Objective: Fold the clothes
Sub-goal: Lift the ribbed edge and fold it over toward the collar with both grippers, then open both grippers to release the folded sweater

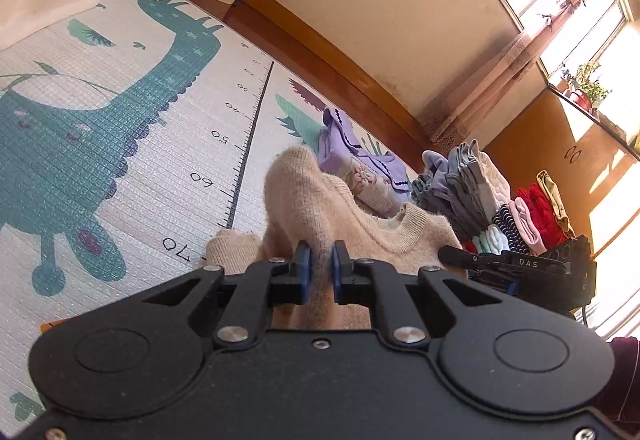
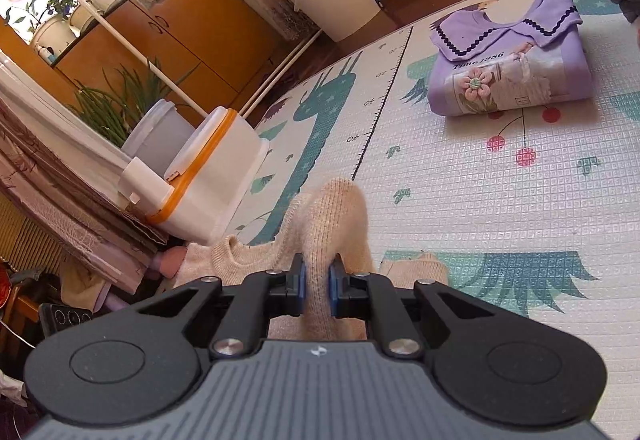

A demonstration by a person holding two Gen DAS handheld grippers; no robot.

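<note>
My left gripper (image 1: pixel 320 254) pinches a bunched fold of the beige sweater (image 1: pixel 360 228), its blue pads pressed into the knit. My right gripper (image 2: pixel 317 268) grips another raised fold of the same sweater (image 2: pixel 336 211) the same way. The sweater lies near me on the play mat (image 2: pixel 500 207). A folded purple top (image 2: pixel 508 67) sits farther off on the mat, with stacked clothes (image 1: pixel 492 199) to its right.

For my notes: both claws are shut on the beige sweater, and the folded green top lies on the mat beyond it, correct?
Nearly. The folded top is purple, not green, as the right wrist view shows. Both the left claw and right claw do pinch the beige sweater.
</note>
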